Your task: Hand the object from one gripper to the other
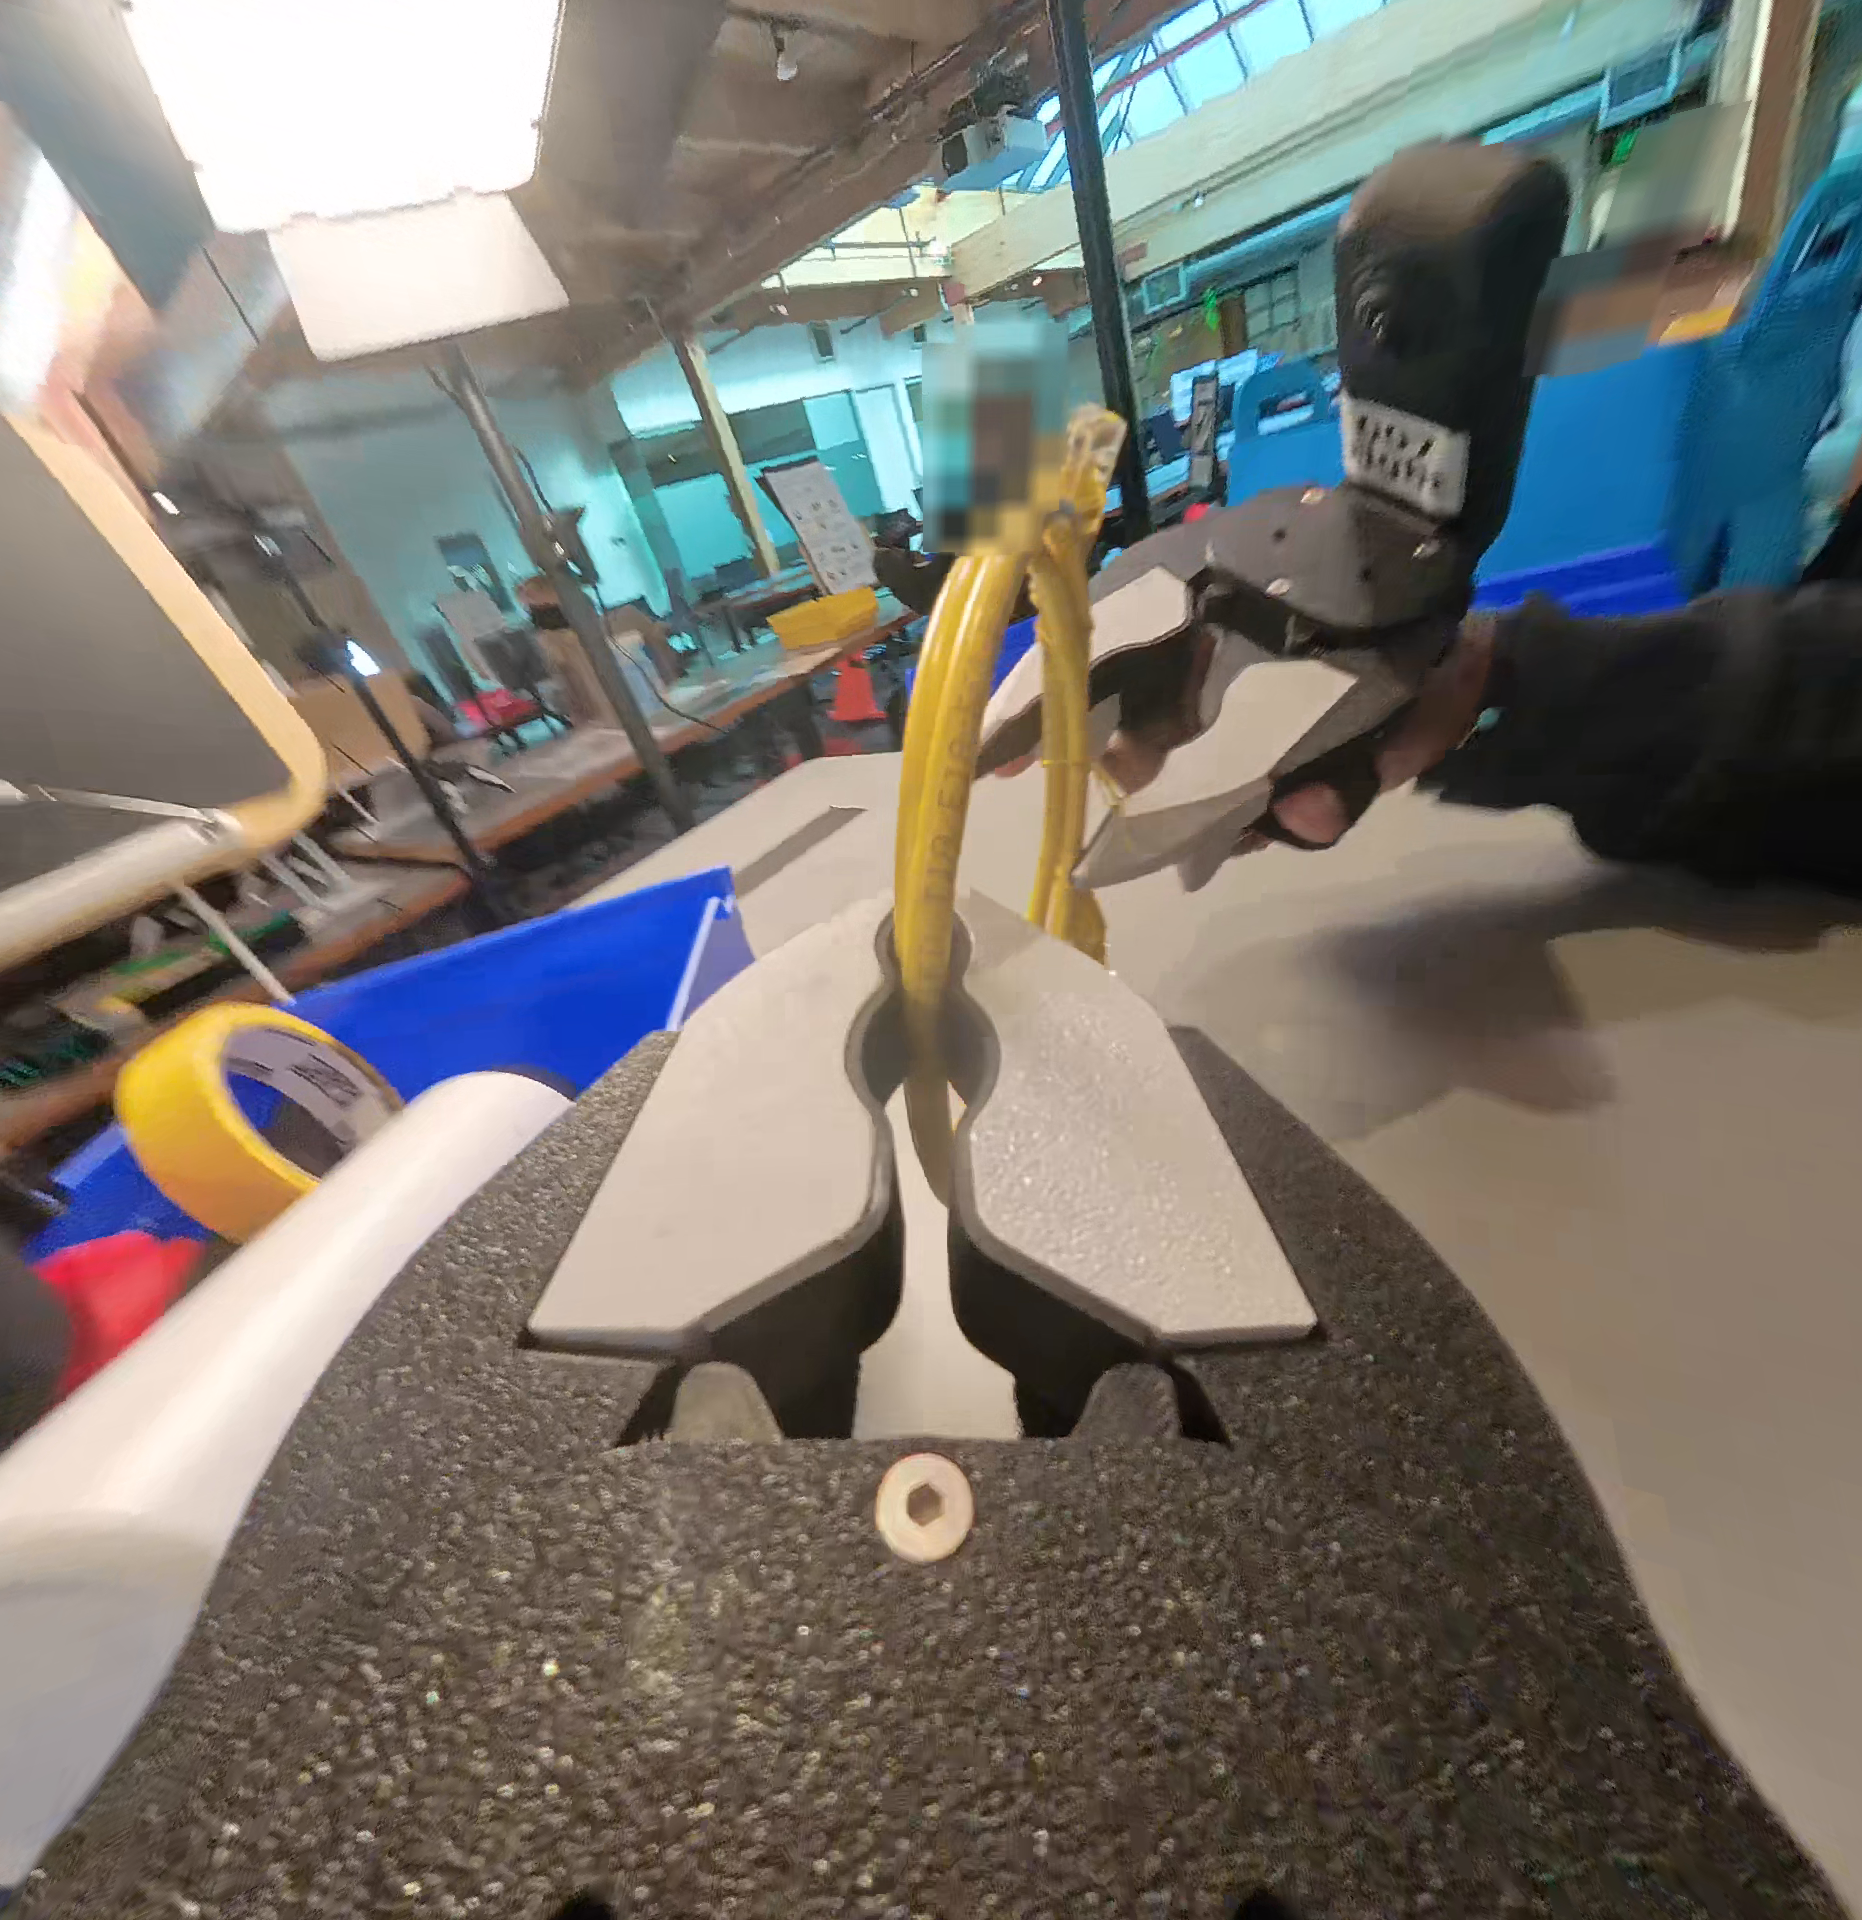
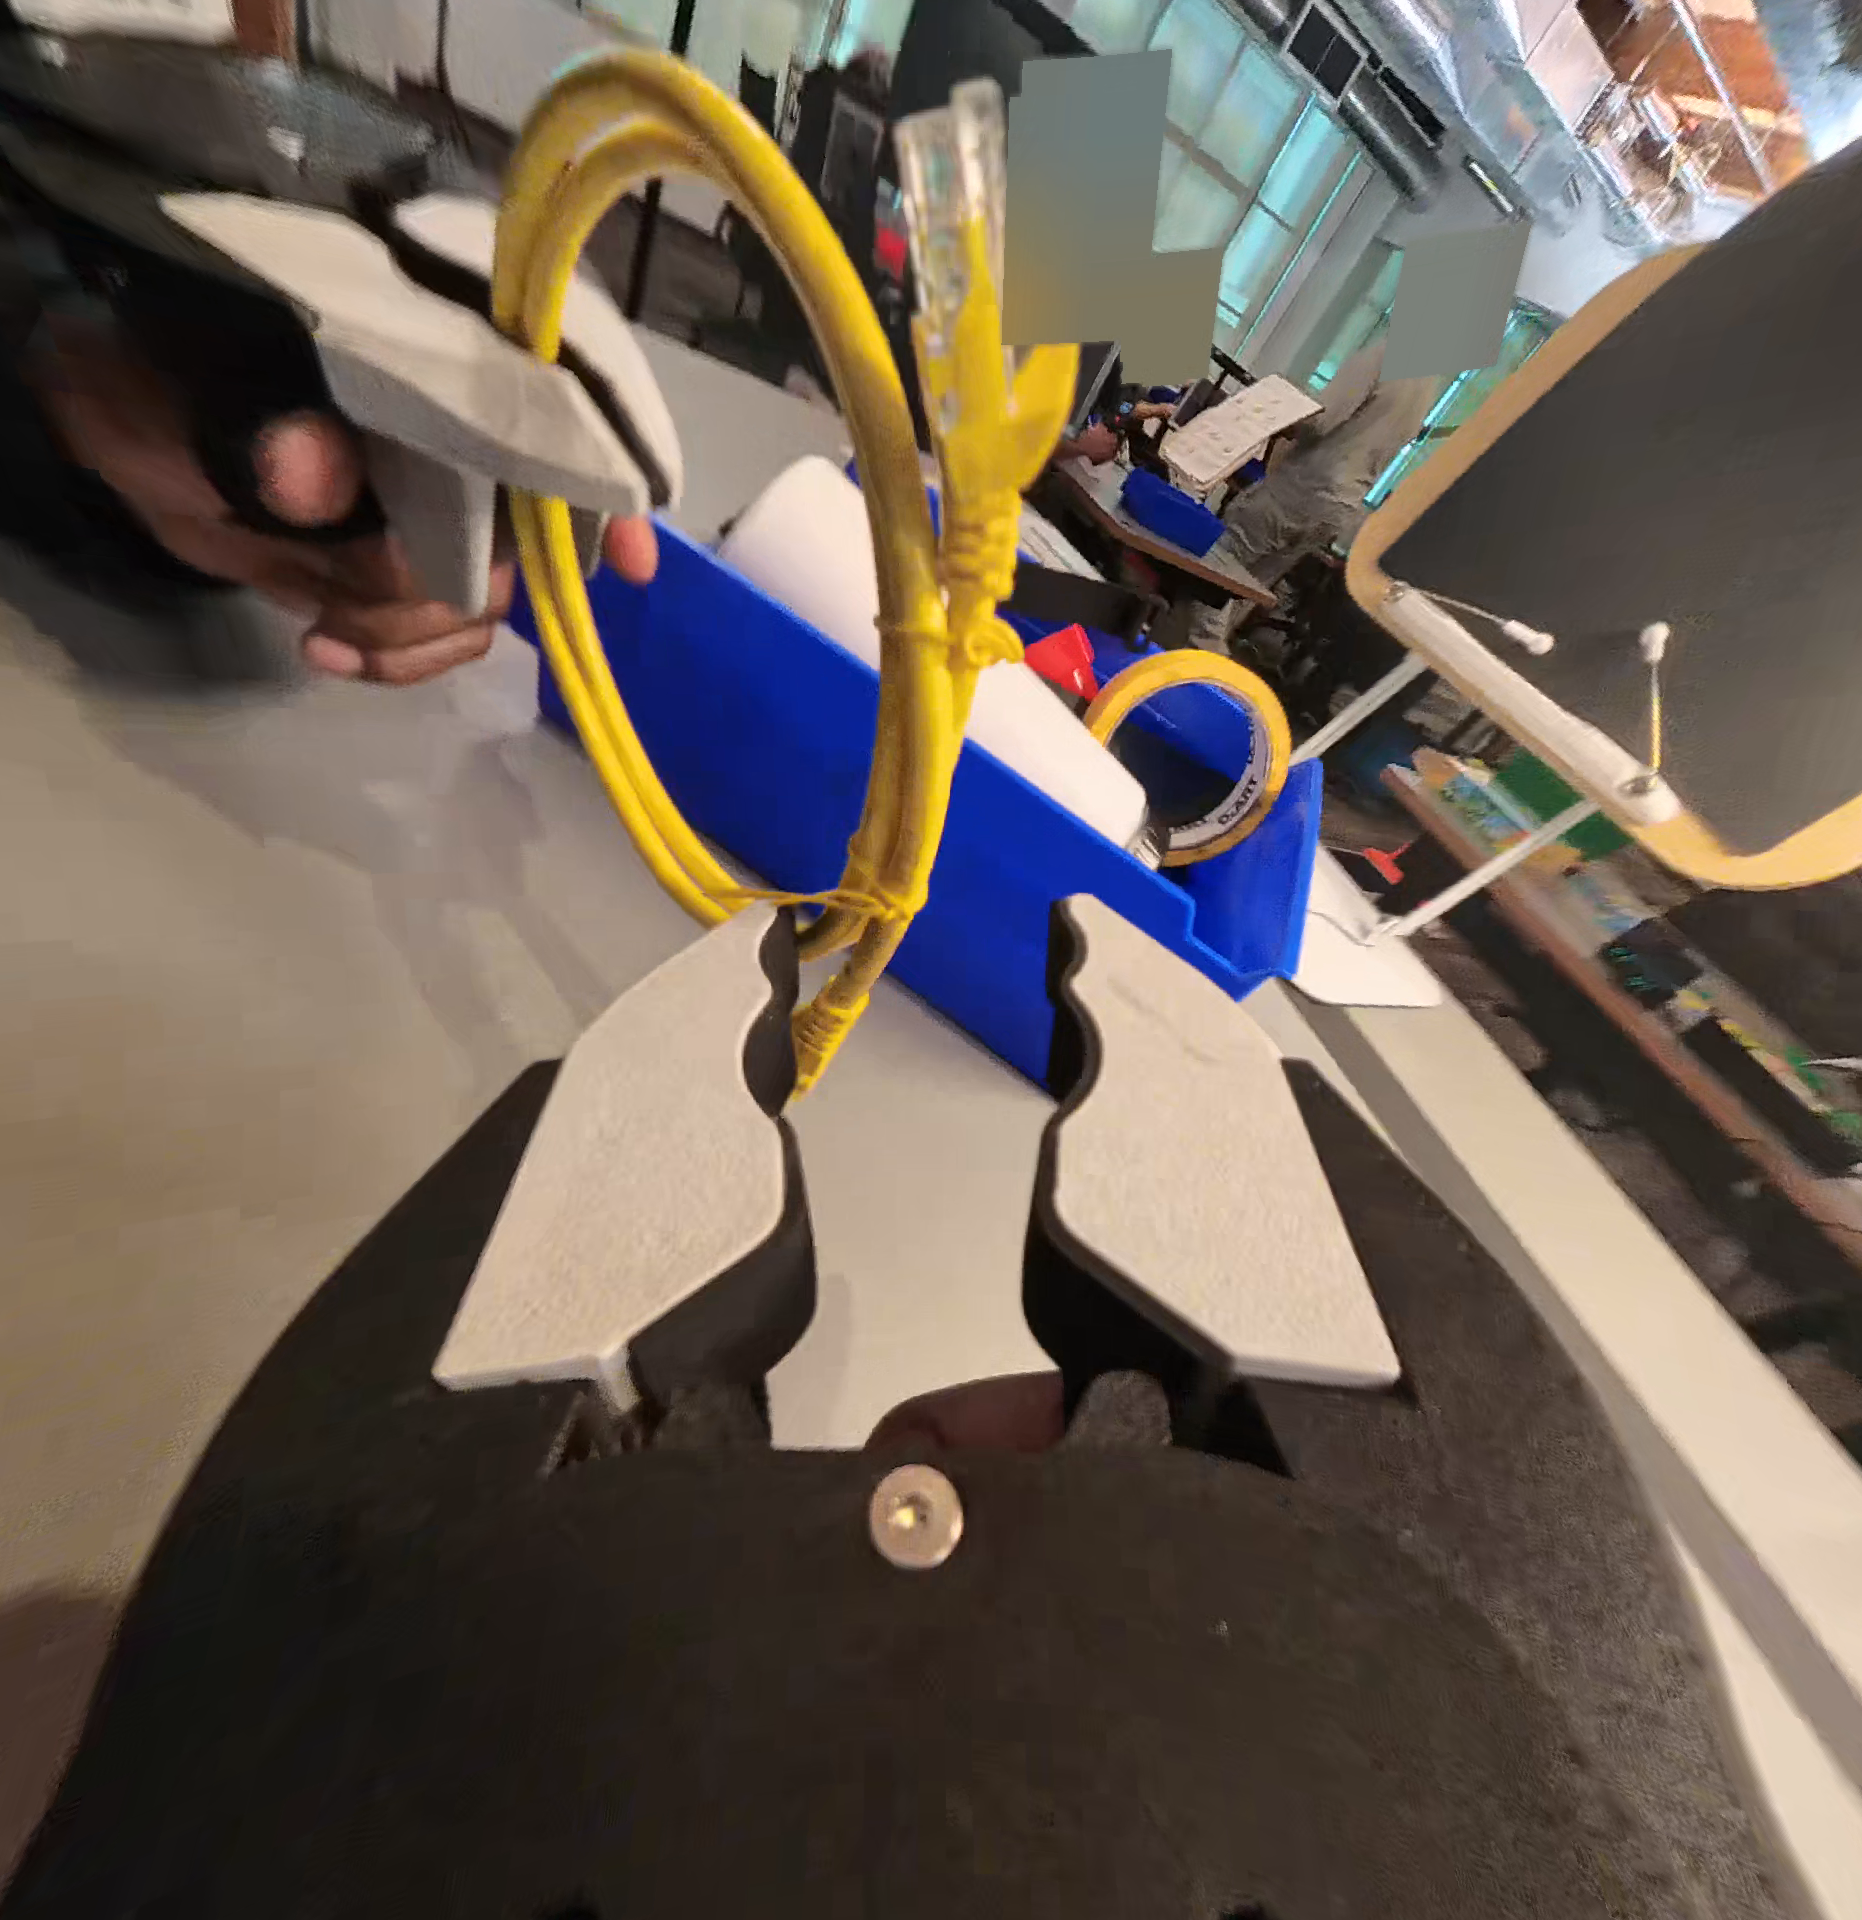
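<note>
The left gripper (image 1: 932, 997) clenches the coiled yellow cable (image 1: 932, 831) above the grey worktop (image 1: 1529, 1299), while the right gripper (image 2: 922, 997), fingers spread, seemingly straddles its far loop.

Right gripper (image 2: 916, 997) jaws apart, yellow cable coil (image 2: 885, 582) hanging between its fingertips. Left gripper (image 2: 636, 457) clamps coil's far side, above blue bin (image 2: 802, 748).

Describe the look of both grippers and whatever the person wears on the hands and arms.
Both the left gripper and the right gripper share one design: a rough-textured black body with a silver screw at its centre, and two flat light-grey fingers with wavy black inner edges. The right one carries a black block with a white patterned marker. The person wears a black sleeve and a black fingerless glove.
</note>
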A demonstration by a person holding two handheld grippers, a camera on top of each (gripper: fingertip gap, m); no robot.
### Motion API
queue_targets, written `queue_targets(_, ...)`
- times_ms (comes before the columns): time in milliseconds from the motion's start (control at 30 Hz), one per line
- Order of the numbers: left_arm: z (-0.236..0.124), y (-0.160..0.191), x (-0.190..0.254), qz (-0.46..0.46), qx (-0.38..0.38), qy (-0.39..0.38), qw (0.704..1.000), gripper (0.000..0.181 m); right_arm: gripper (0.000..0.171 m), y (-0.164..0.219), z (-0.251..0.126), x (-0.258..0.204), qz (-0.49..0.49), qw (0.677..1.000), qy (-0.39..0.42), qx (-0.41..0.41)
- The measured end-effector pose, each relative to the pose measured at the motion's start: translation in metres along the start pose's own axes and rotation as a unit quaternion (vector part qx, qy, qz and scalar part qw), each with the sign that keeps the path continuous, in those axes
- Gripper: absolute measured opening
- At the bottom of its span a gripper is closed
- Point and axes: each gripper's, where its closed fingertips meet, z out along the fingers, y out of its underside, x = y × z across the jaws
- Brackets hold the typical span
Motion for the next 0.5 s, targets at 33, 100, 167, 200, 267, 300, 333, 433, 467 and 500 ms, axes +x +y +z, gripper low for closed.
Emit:
queue_targets(33, 0.0, -0.001, 0.002, 0.033, 0.001, -0.008, 0.999, 0.002, 0.046, 0.003, -0.002, -0.005, -0.017, 1.0, -0.004, -0.015)
queue_targets(100, -0.001, -0.003, 0.007, 0.085, 0.008, -0.019, 0.996, 0.002, 0.045, 0.016, -0.006, -0.016, -0.032, 0.998, -0.022, -0.054)
queue_targets(167, -0.002, -0.005, 0.012, 0.128, 0.013, -0.026, 0.991, 0.002, 0.045, 0.031, -0.011, -0.027, -0.028, 0.995, -0.047, -0.085)
queue_targets(200, -0.002, -0.005, 0.013, 0.149, 0.013, -0.029, 0.988, 0.002, 0.046, 0.037, -0.013, -0.032, -0.021, 0.993, -0.061, -0.095)
queue_targets(267, -0.002, -0.004, 0.016, 0.197, 0.016, -0.031, 0.98, 0.002, 0.046, 0.049, -0.018, -0.041, 0.001, 0.99, -0.09, -0.113)
queue_targets(300, -0.003, -0.005, 0.019, 0.215, 0.023, -0.028, 0.976, 0.002, 0.045, 0.055, -0.021, -0.044, 0.012, 0.987, -0.103, -0.125)
queue_targets(333, -0.004, -0.006, 0.022, 0.23, 0.03, -0.019, 0.973, 0.002, 0.045, 0.062, -0.024, -0.044, 0.021, 0.984, -0.11, -0.142)
queue_targets(433, -0.01, -0.01, 0.04, 0.289, 0.066, 0.029, 0.955, 0.002, 0.045, 0.081, -0.032, -0.036, 0.047, 0.975, -0.112, -0.185)
queue_targets(467, -0.012, -0.012, 0.047, 0.314, 0.079, 0.044, 0.945, 0.002, 0.044, 0.084, -0.035, -0.033, 0.061, 0.973, -0.11, -0.191)
queue_targets(500, -0.016, -0.012, 0.054, 0.337, 0.093, 0.06, 0.935, 0.002, 0.043, 0.085, -0.036, -0.03, 0.079, 0.972, -0.113, -0.189)
